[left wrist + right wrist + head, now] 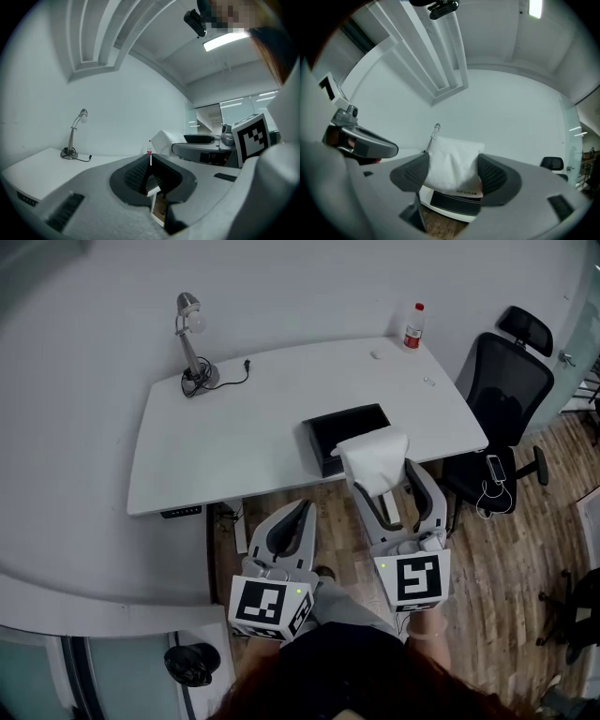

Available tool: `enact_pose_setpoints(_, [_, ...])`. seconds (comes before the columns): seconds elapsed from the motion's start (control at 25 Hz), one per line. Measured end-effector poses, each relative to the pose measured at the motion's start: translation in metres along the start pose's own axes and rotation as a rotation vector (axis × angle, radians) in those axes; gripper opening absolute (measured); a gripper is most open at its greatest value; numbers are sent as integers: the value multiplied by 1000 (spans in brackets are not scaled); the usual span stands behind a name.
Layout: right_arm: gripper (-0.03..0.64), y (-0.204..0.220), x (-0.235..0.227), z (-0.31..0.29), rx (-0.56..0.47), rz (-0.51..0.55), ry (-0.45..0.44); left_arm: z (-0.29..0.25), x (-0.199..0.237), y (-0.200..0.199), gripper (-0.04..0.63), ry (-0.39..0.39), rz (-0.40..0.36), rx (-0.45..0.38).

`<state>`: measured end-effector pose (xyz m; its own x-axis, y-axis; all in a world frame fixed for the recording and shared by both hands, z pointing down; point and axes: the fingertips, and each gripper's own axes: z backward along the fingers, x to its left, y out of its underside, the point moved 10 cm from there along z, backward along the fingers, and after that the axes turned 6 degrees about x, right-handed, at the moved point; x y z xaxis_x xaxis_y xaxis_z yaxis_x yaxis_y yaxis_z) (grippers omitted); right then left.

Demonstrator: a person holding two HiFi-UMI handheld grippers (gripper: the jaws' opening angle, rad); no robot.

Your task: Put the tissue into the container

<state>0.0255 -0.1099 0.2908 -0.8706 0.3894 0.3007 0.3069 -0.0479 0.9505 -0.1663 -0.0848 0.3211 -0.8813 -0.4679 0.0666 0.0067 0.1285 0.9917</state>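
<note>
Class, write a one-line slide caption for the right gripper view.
Right gripper, jaws shut on a white tissue, holds it above the black container on the white desk.

An office: white desk [234, 432], black swivel chair [502, 390], desk lamp [192, 338], wood floor.

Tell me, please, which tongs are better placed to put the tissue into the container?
Right tongs: shut on the tissue, at the near edge of the container. Left tongs are shut, empty, short of the desk.
</note>
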Motion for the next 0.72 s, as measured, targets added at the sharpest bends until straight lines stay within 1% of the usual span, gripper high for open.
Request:
enact_pose_setpoints(0.32, [342,1,-5,-31,11,-2,10,-24,21,-6,32,20,-9,-1])
enact_pose_setpoints(0.72, [339,12,-15,-65,62,-11,20,-53,43,-1,32,34,17,21])
